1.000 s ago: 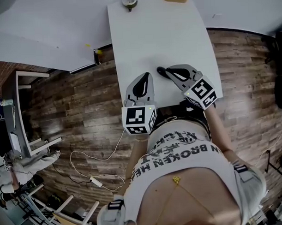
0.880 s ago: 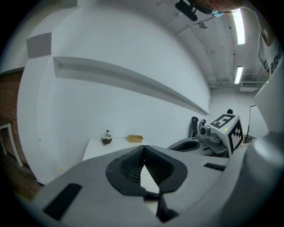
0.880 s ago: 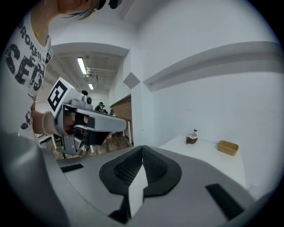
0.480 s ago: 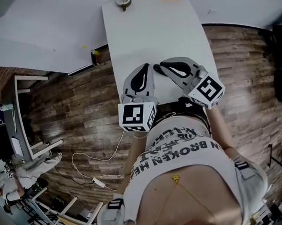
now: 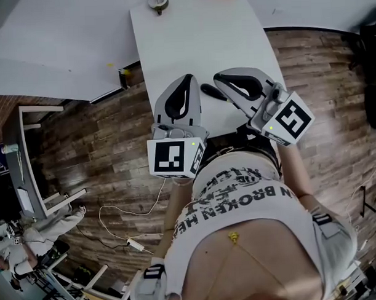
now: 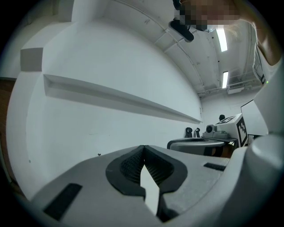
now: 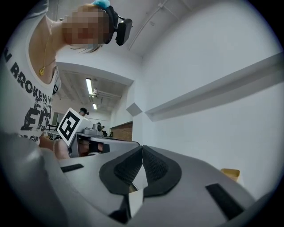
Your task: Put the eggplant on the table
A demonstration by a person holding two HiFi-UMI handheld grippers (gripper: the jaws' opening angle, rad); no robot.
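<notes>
Head view: closed, empty left gripper [image 5: 186, 78] and right gripper [image 5: 220, 78] flank dark elongated eggplant [image 5: 213, 92] on white rectangular table [image 5: 196, 41] over wood-plank floor [image 5: 89, 137].

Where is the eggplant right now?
In the head view the eggplant lies on the white table near its close end, between the tips of the left hand-held gripper and the right hand-held gripper; neither holds it.

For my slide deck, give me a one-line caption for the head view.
Left tool and right tool, both shut and empty, over the white table, eggplant lying on it between them.
</notes>
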